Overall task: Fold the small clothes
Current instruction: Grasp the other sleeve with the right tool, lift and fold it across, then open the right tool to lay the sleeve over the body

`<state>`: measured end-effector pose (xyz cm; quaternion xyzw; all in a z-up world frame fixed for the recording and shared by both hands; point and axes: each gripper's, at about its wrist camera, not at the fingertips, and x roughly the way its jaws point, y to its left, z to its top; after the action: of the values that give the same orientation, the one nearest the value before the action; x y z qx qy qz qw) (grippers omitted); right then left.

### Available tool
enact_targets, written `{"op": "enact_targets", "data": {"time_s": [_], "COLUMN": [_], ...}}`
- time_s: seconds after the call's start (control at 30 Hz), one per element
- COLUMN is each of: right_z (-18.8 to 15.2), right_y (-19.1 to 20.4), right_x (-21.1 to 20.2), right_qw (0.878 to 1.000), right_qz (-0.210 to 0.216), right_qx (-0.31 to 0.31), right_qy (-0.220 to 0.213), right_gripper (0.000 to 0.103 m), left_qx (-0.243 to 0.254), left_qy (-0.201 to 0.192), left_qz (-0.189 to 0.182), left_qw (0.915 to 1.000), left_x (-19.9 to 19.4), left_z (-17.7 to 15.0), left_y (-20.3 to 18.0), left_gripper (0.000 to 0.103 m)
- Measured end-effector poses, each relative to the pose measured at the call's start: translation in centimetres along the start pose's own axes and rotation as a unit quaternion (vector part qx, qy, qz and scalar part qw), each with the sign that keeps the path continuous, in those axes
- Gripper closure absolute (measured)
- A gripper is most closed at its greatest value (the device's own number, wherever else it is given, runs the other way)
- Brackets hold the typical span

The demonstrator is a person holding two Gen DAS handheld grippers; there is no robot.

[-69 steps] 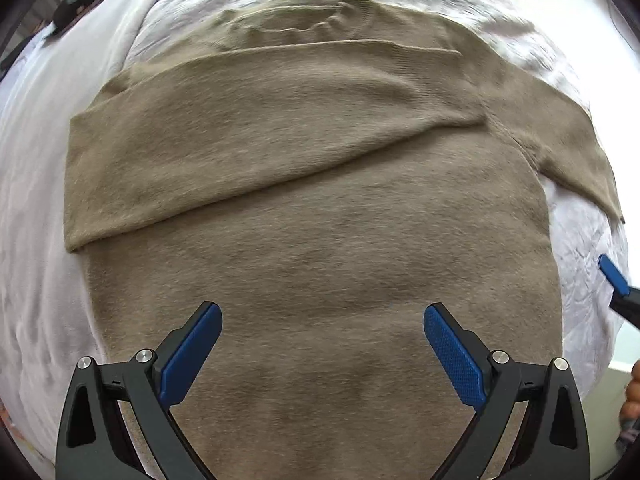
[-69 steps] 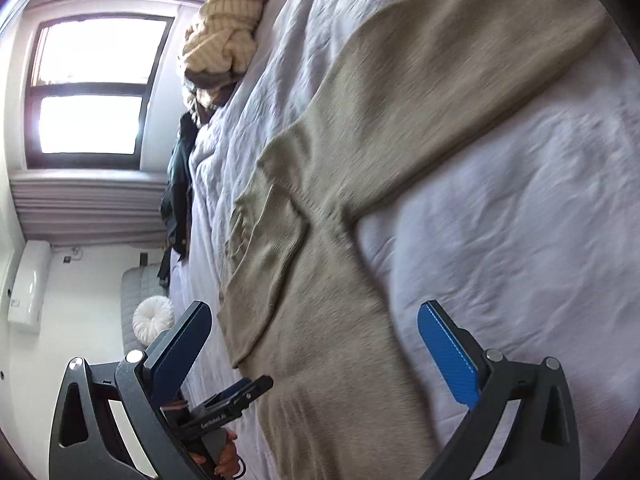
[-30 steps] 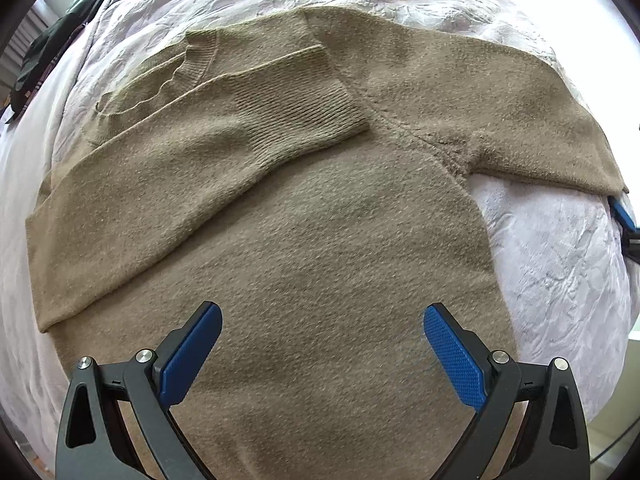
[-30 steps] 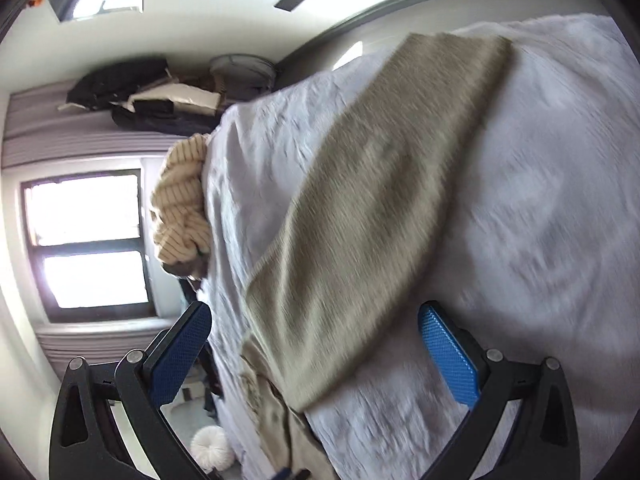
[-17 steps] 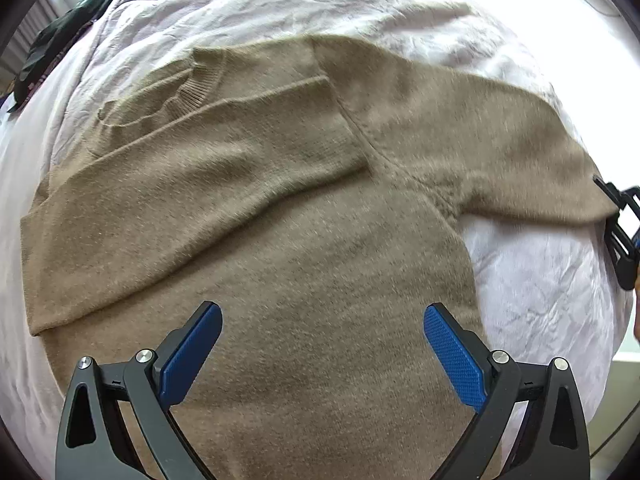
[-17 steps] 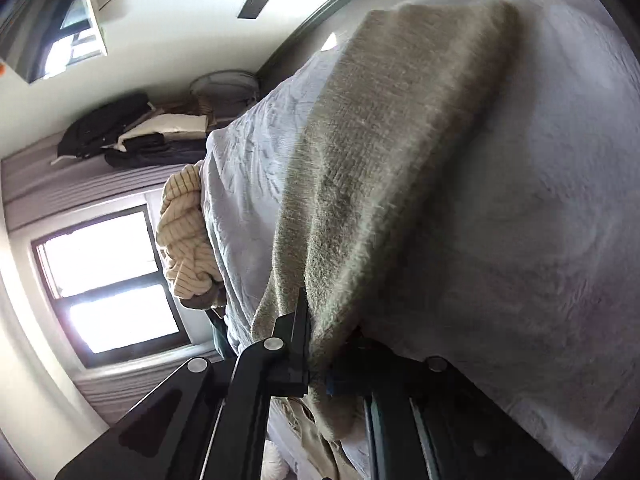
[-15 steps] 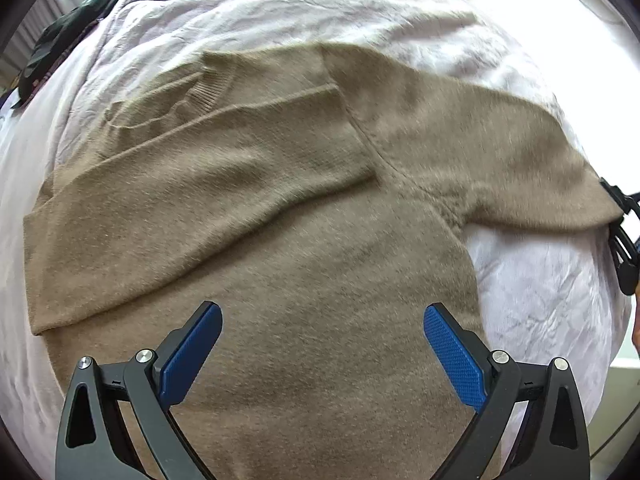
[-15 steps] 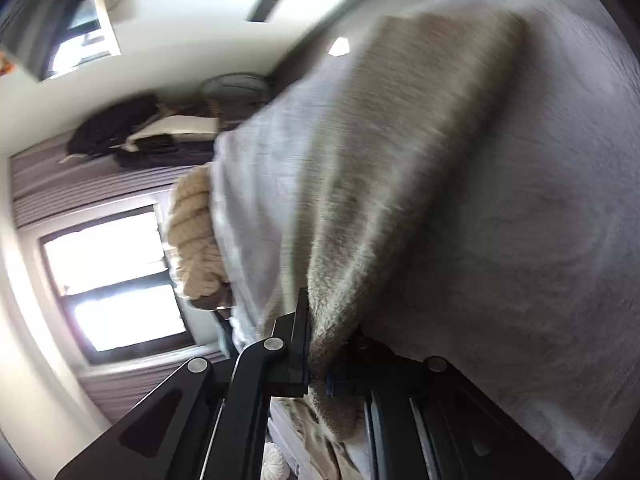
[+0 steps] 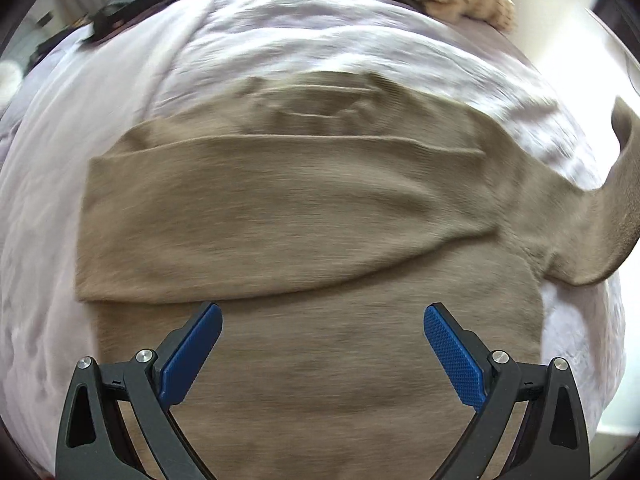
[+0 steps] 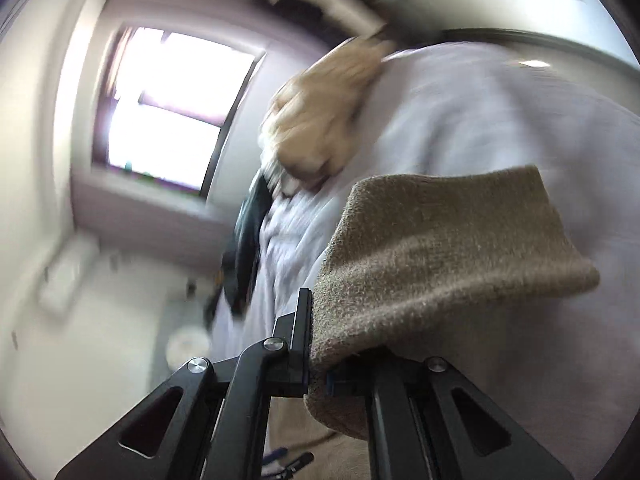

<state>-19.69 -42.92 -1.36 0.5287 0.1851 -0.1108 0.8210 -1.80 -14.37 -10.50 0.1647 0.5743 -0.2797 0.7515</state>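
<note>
right gripper [image 10: 318,376] tilted, lifted, pinching sweater sleeve [image 10: 444,248] | left gripper [image 9: 322,356] spread, pointing down over sweater [image 9: 312,360] mid-bed | white bedsheet [image 9: 280,40]; window [image 10: 168,108] beyond bed's far edge

Bedroom: bed sheet [image 9: 280,40], window [image 10: 168,108], strewn clothes [image 10: 320,120].

Left gripper [image 9: 322,354] agape; right gripper [image 10: 318,364] clamped.

Daylit, bright; window [image 10: 168,112] blown out, glare at right edge; heavy motion blur; fisheye edges dark, curved.
</note>
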Motion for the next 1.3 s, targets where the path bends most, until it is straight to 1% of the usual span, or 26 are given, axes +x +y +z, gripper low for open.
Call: {"op": "enact_targets", "data": {"time_s": [0.1, 0.2, 0.27, 0.3, 0.33, 0.37, 0.4, 0.43, 0.5, 0.53, 0.6, 0.67, 0.73, 0.77, 0.8, 0.83, 0.93, 0.97, 1.0, 1.03, 1.07, 1.1, 1.13, 1.17, 1.2, 1.3], "right_z": [-2.4, -7.4, -10.5, -12.2, -13.3, -14.9, -15.5, -16.1, -16.4, -16.3, -15.6, -14.8, -14.7, -15.3, -15.9, -16.7, -21.3, -23.3, -24.8, -26.0, -26.9, -27.0, -27.0, -26.6, -25.9, -23.3], "right_y": [5.0, 8.1, 8.2, 7.7, 7.2, 6.1, 5.6, 4.9, 3.9, 3.7, 3.8, 5.1, 7.2, 9.2, 10.4, 11.7, 14.4, 14.8, 14.9, 15.0, 14.8, 14.6, 14.3, 14.0, 13.4, 9.9], "right_x": [7.0, 15.0, 19.4, 21.8, 23.2, 25.1, 25.8, 26.0, 25.0, 24.1, 22.8, 22.7, 23.4, 24.3, 25.0, 25.7, 27.7, 28.2, 28.4, 28.4, 28.5, 28.3, 27.8, 27.0, 26.0, 21.4], "right_qw": [0.994, 0.976, 0.964, 0.956, 0.95, 0.942, 0.939, 0.94, 0.953, 0.959, 0.969, 0.973, 0.971, 0.963, 0.956, 0.943, 0.891, 0.868, 0.85, 0.835, 0.826, 0.828, 0.834, 0.846, 0.859, 0.904], "right_qz": [0.005, -0.005, -0.025, -0.045, -0.065, -0.099, -0.112, -0.12, -0.109, -0.106, -0.107, -0.11, -0.107, -0.106, -0.105, -0.106, -0.113, -0.128, -0.143, -0.157, -0.166, -0.167, -0.164, -0.158, -0.152, -0.147], "right_qx": [-0.075, -0.128, -0.133, -0.128, -0.123, -0.109, -0.095, -0.072, -0.025, -0.012, -0.002, -0.022, -0.07, -0.125, -0.16, -0.204, -0.315, -0.352, -0.381, -0.4, -0.404, -0.398, -0.385, -0.362, -0.337, -0.233], "right_qy": [0.08, 0.174, 0.229, 0.261, 0.279, 0.303, 0.311, 0.31, 0.283, 0.264, 0.223, 0.202, 0.201, 0.214, 0.224, 0.24, 0.307, 0.327, 0.336, 0.345, 0.355, 0.358, 0.359, 0.359, 0.355, 0.327], "right_gripper": [0.097, 0.097, 0.097, 0.094, 0.094, 0.093, 0.092, 0.089, 0.085, 0.081, 0.077, 0.077, 0.091, 0.092, 0.092, 0.092, 0.091, 0.091, 0.089, 0.085, 0.081, 0.074, 0.063, 0.056, 0.044, 0.042], "left_qx": [-0.027, -0.057, -0.073, -0.082, -0.092, -0.101, -0.107, -0.112, -0.122, -0.126, -0.132, -0.136, -0.141, -0.144, -0.147, -0.149, -0.154, -0.156, -0.158, -0.159, -0.161, -0.161, -0.159, -0.157, -0.154, -0.147], "left_qy": [-0.004, -0.007, -0.007, -0.007, -0.008, -0.008, -0.009, -0.01, -0.013, -0.012, -0.011, -0.013, -0.017, -0.019, -0.02, -0.021, -0.02, -0.019, -0.018, -0.018, -0.018, -0.018, -0.018, -0.018, -0.019, -0.022], "left_qz": [0.006, 0.018, 0.023, 0.025, 0.027, 0.029, 0.03, 0.03, 0.03, 0.03, 0.028, 0.028, 0.028, 0.026, 0.024, 0.023, 0.026, 0.027, 0.028, 0.028, 0.028, 0.028, 0.027, 0.027, 0.026, 0.021], "left_qw": [0.9996, 0.9982, 0.997, 0.9963, 0.9954, 0.9945, 0.9937, 0.9932, 0.992, 0.9916, 0.9908, 0.9902, 0.9895, 0.989, 0.9887, 0.9883, 0.9875, 0.9873, 0.9869, 0.9867, 0.9865, 0.9865, 0.9867, 0.987, 0.9875, 0.9887], "left_x": [-0.2, -0.4, -0.3, -0.3, -0.4, -0.4, -0.5, -0.6, -0.7, -0.7, -0.6, -0.7, -1.0, -1.1, -1.4, -1.4, -1.3, -1.2, -1.2, -1.2, -1.2, -1.2, -1.2, -1.3, -1.3, -1.2], "left_z": [-0.3, -1.2, -1.6, -1.9, -2.3, -2.6, -3.0, -3.3, -4.0, -4.1, -4.5, -4.6, -4.5, -4.5, -4.6, -4.7, -4.7, -4.8, -4.8, -4.8, -4.9, -4.8, -4.9, -4.8, -4.6, -3.9], "left_y": [3.0, 6.9, 8.8, 9.8, 10.9, 12.0, 13.0, 13.6, 15.3, 16.0, 17.3, 18.2, 18.7, 19.0, 19.2, 19.5, 19.8, 19.9, 20.0, 20.0, 20.0, 20.0, 20.0, 19.9, 19.6, 18.8], "left_gripper": [0.002, 0.002, 0.002, 0.002, 0.002, 0.002, 0.002, 0.002, 0.002, 0.002, 0.002, 0.002, 0.002, 0.002, 0.002, 0.002, 0.002, 0.002, 0.002, 0.002, 0.002, 0.002, 0.002, 0.002, 0.002, 0.002]}}
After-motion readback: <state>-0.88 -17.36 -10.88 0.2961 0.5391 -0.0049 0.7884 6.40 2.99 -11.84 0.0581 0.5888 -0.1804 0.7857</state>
